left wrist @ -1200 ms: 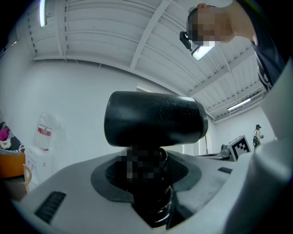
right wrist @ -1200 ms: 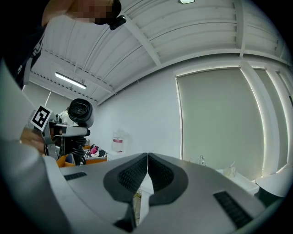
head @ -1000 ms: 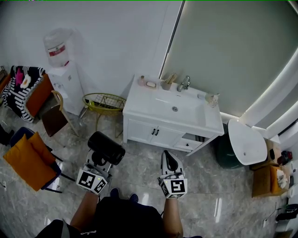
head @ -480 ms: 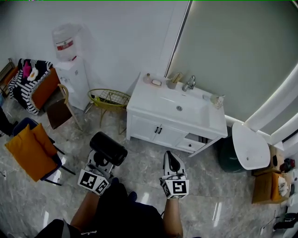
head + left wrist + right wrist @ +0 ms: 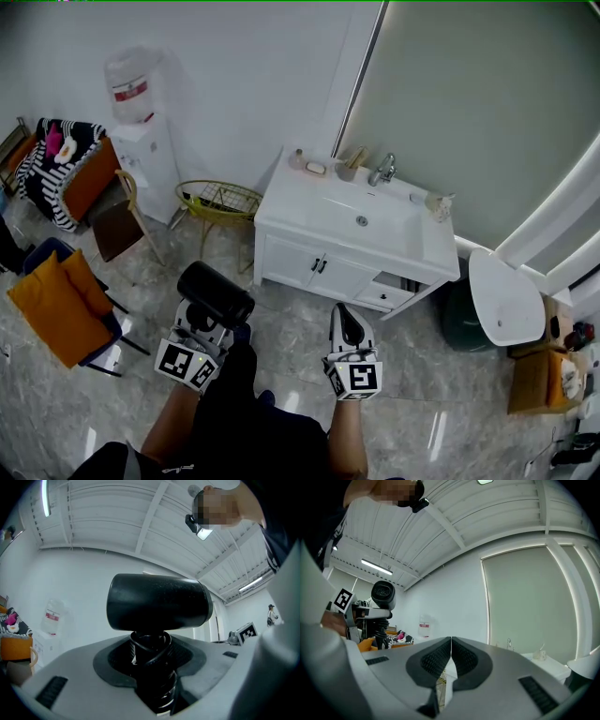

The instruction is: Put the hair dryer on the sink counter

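Two-handed: clamps black hair dryer [image 5: 216,294] by its handle in left gripper [image 5: 207,321], presents right gripper [image 5: 344,319] jaws closed empty, well apart from sink counter [image 5: 298,203].

The hair dryer [image 5: 157,603] has a matt black plastic shell with a fine grain. The left hand-held gripper [image 5: 151,665] and the right hand-held gripper [image 5: 451,660] are both smooth matt grey plastic with dark ribbed pads. The floor [image 5: 291,323] is glossy, marble-look tile that catches reflections. The tabletop [image 5: 295,206] is smooth glossy white, and its tap [image 5: 381,172] is shiny metal. The basket [image 5: 220,200] is thin yellow wire, and the cushion [image 5: 56,305] is orange cloth.
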Demonstrator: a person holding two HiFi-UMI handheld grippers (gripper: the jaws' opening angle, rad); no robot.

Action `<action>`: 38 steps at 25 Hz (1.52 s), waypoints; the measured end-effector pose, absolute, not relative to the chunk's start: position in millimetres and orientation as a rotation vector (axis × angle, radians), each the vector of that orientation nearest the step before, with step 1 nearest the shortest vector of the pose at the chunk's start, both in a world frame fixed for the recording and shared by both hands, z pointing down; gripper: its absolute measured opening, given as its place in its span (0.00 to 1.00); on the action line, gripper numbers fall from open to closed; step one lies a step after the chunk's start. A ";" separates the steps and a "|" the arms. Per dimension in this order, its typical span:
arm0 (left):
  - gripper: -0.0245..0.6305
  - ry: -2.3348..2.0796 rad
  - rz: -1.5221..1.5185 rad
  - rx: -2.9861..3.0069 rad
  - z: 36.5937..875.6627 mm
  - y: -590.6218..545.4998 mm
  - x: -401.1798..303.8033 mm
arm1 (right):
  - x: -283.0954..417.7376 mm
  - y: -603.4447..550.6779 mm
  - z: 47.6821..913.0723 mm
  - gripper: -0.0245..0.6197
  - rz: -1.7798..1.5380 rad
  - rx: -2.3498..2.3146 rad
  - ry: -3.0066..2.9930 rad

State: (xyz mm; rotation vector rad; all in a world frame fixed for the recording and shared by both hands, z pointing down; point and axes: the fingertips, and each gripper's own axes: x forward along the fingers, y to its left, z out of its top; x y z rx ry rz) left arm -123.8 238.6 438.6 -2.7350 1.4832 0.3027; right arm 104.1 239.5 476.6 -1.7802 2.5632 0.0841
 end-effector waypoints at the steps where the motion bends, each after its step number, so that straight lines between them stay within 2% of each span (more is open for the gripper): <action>1: 0.36 1.475 0.300 -2.737 440.3 234.8 -122.9 | 106.3 236.5 478.6 0.08 0.085 -1.781 2.552; 11: 0.36 1.477 0.316 -2.744 446.1 197.5 -117.8 | 108.6 200.0 479.3 0.08 0.066 -1.789 2.564; 16: 0.36 1.484 0.323 -2.746 449.4 177.9 -117.9 | 102.5 181.0 487.2 0.08 0.225 -1.831 2.660; 21: 0.36 1.465 0.333 -2.741 446.9 151.8 -111.0 | 101.4 157.8 487.3 0.08 0.248 -1.809 2.678; 38: 0.36 1.499 0.326 -2.758 448.6 17.1 -118.4 | 95.3 21.7 469.6 0.08 0.254 -1.806 2.712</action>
